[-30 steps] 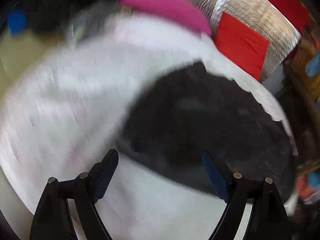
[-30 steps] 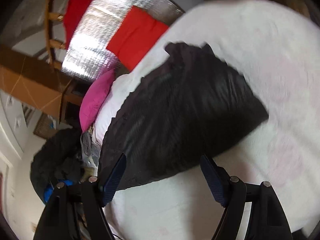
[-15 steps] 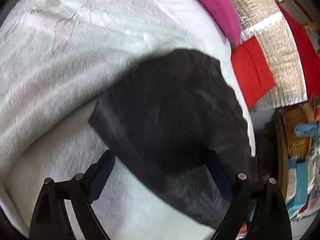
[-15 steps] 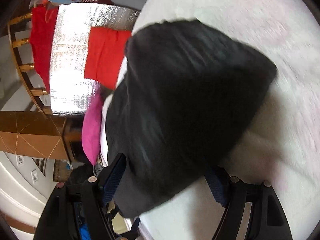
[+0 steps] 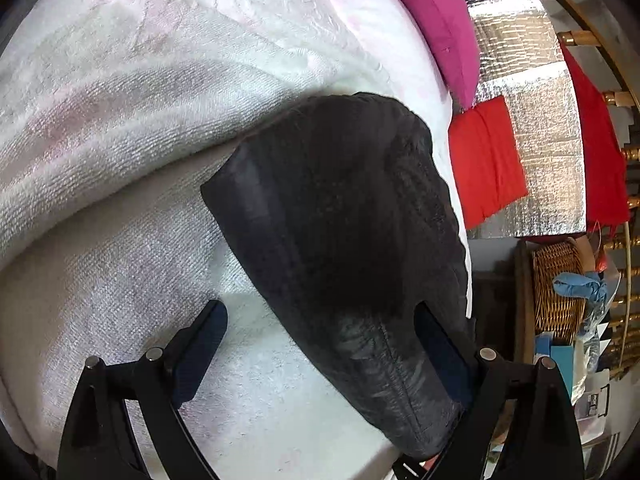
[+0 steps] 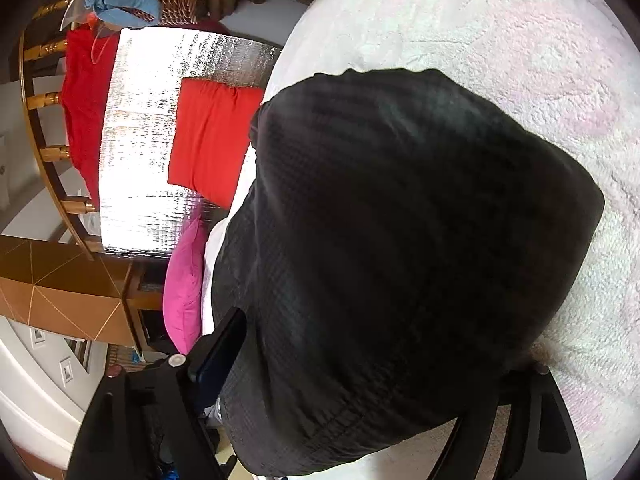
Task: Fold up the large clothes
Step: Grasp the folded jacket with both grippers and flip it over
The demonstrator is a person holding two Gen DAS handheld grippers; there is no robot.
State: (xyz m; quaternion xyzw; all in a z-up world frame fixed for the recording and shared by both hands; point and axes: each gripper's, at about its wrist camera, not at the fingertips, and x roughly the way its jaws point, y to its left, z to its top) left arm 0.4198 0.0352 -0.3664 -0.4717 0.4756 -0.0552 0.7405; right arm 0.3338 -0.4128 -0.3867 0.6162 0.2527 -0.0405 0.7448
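Observation:
A black garment [image 5: 340, 220] lies folded on a white terry blanket [image 5: 120, 160] that covers a bed. My left gripper [image 5: 320, 316] hangs close over the garment's near corner with its jaws wide. The left finger is over the blanket and the right finger rests against the cloth, with no pinch. In the right wrist view the black garment [image 6: 400, 240] fills the space between the jaws of my right gripper [image 6: 372, 348]. Those jaws are opening. The cloth hides the right finger, and the left finger [image 6: 224, 344] stands beside the garment's edge.
A pink cushion [image 5: 436, 20] lies at the bed's far end. Beyond the bed's edge a silver foil sheet [image 5: 532, 80] carries a red cloth [image 5: 488, 160], and a wicker basket [image 5: 556, 288] sits by a wooden railing. White blanket [image 6: 520, 40] spreads beside the garment.
Both views have rolled and both grippers have come down closer to the black garment, which now reaches between their fingers. The jaws stand a little wider.

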